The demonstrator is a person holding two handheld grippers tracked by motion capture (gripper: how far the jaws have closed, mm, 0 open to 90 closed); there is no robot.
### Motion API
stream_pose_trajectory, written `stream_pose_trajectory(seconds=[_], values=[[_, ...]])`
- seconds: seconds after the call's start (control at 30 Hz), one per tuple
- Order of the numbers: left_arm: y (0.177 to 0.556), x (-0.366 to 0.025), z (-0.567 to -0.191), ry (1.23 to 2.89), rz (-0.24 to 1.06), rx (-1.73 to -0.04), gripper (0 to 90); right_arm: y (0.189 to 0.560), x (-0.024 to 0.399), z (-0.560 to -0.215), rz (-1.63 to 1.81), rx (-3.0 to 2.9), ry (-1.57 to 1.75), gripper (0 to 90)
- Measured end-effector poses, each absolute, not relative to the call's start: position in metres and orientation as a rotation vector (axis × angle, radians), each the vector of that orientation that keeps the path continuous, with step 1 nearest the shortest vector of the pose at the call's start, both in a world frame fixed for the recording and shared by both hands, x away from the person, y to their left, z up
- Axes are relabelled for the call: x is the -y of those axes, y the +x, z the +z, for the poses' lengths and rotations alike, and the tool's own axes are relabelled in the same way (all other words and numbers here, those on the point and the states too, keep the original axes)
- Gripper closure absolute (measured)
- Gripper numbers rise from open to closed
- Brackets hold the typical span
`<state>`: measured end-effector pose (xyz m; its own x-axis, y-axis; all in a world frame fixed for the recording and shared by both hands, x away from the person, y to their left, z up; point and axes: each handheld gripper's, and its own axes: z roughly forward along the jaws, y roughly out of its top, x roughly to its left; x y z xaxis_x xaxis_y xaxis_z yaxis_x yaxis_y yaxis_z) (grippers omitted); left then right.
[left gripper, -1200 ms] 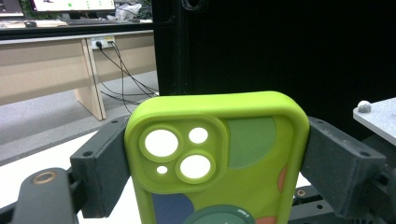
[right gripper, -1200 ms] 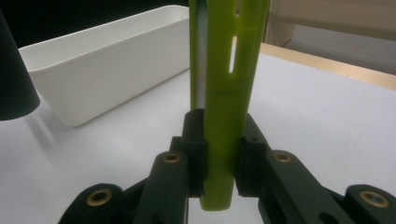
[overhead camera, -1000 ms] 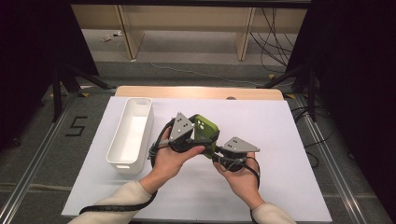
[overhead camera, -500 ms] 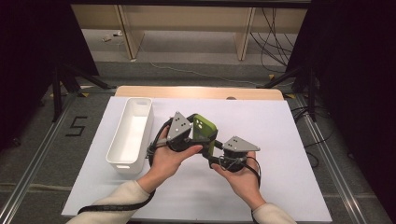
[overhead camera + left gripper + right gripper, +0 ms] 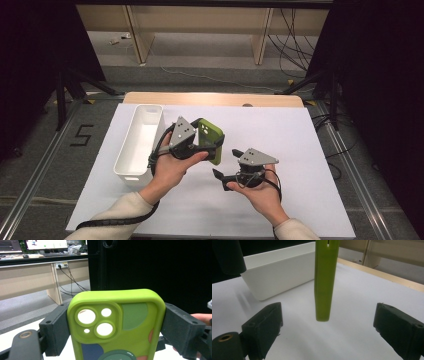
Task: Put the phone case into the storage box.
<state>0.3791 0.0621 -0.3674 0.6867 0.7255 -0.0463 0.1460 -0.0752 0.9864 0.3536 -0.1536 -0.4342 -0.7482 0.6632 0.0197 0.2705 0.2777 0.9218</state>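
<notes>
A lime-green phone case (image 5: 210,136) with camera cut-outs is held upright above the table, my left gripper (image 5: 206,146) shut on its two long sides. In the left gripper view the case (image 5: 117,315) sits squarely between the black pads (image 5: 56,328). My right gripper (image 5: 228,164) is just below and right of the case; its jaws have just been opening and now stand wide. In the right gripper view the case's thin edge (image 5: 324,282) hangs ahead of the gap, and neither pad (image 5: 263,327) touches it.
A long white bin (image 5: 125,150) lies on the white sheet (image 5: 310,150) to the left of my left hand, and also shows as the bin (image 5: 279,270) behind the case. The wooden table edge (image 5: 215,98) runs along the far side.
The right gripper's jaws have spread apart from shut to wide open. Both hands stay in much the same place, and the left gripper keeps its hold on the case.
</notes>
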Motion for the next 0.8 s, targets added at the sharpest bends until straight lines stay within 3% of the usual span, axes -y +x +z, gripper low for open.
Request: stream_pose_trajectory(seconds=[0.8], values=[[0.38,-0.094,-0.36,1.583,0.597,-0.764,16.1,0.344,0.182,-0.433,1.472,-2.144,0.855,8.3]])
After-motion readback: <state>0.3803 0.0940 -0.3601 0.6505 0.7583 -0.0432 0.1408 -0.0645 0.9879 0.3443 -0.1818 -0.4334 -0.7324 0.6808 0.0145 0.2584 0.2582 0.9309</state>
